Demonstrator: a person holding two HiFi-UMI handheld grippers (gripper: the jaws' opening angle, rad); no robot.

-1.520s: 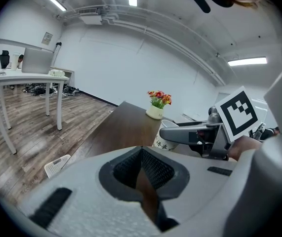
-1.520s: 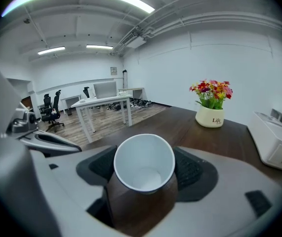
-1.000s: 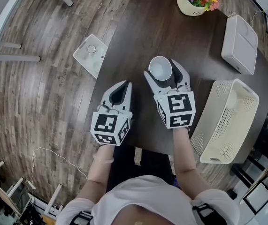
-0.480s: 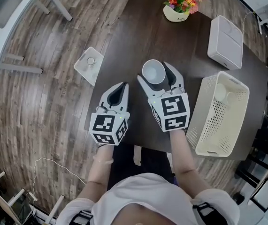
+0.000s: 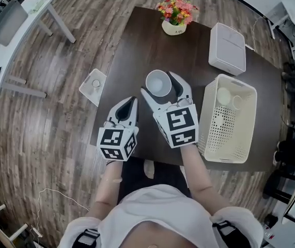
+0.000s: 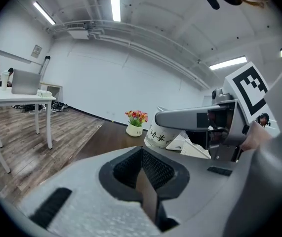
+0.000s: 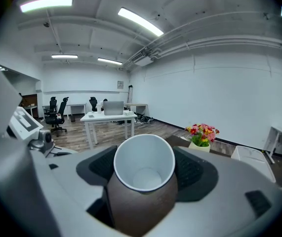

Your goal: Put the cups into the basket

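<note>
Now the right gripper (image 5: 159, 84) is closed on a cup (image 7: 143, 179). Its jaws stand wide, one pad on each side of the brown body, and the white inside shows with the mouth facing up. The cup is held off the table (image 5: 137, 50), out in front of the person, over the middle of the tabletop. The left gripper (image 5: 130, 103) sits just to the left of it and a little nearer the person. Its jaws are pressed together with nothing between them, so it has no part in this carry.

Further out to the right stands the basket (image 5: 207, 112), on the table near its right edge and apart from the held cup. At least two cups (image 5: 223, 95) already lie in its far end, while the near end looks bare. Beyond are flowers (image 5: 176, 12) at the far edge of the table and a white box (image 5: 228, 48) behind the basket.

I judge the step in hand to be the carry — the cup is gripped and raised but has not yet been brought over the basket. The next move calls for a swing to the right, high enough to clear the near rim. After that comes a descent into the free space, short of the cups already there — and only then should the jaws part. A release made too high could let the cup tip or knock the others.
</note>
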